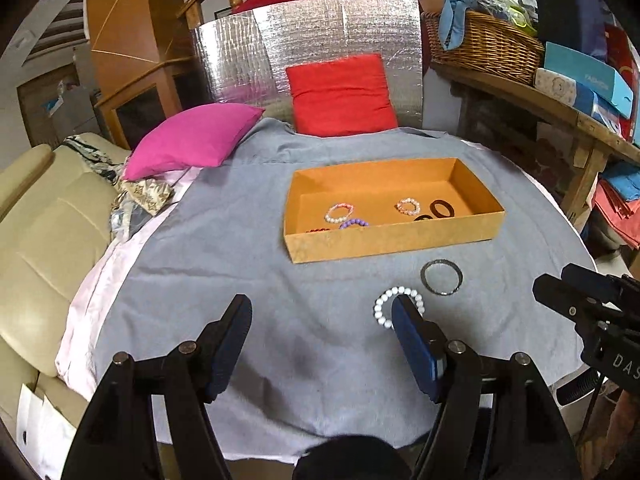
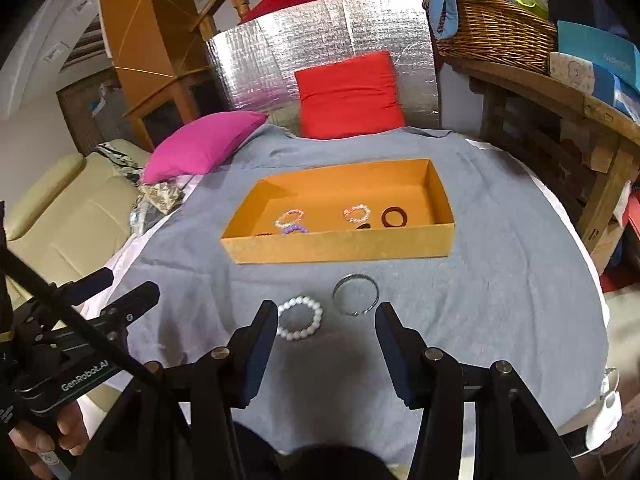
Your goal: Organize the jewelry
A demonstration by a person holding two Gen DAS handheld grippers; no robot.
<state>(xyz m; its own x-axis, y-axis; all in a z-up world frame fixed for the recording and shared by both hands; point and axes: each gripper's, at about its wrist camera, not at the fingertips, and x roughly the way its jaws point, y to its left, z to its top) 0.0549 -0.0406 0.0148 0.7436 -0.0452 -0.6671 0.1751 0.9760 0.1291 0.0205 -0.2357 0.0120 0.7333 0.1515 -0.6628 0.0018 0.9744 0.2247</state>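
Two pieces remain outside the orange box on the grey cloth, so you look to be near the end of the sorting, between pickups. Your right gripper hovers wide open and empty; the white bead bracelet lies just ahead, touching or nearly touching its left finger, and the thin metal bangle sits slightly farther ahead, between the fingertips' lines. Your left gripper is likewise spread wide, holding nothing, with the same bracelet partly hidden behind its right finger. The box, ahead of both grippers, already holds a pale pink bracelet, a purple bracelet, a second pink bracelet and a dark ring-shaped band. The next move likely calls for lowering one gripper astride a bracelet's rim and pinching it against the soft cloth without snagging the fabric.
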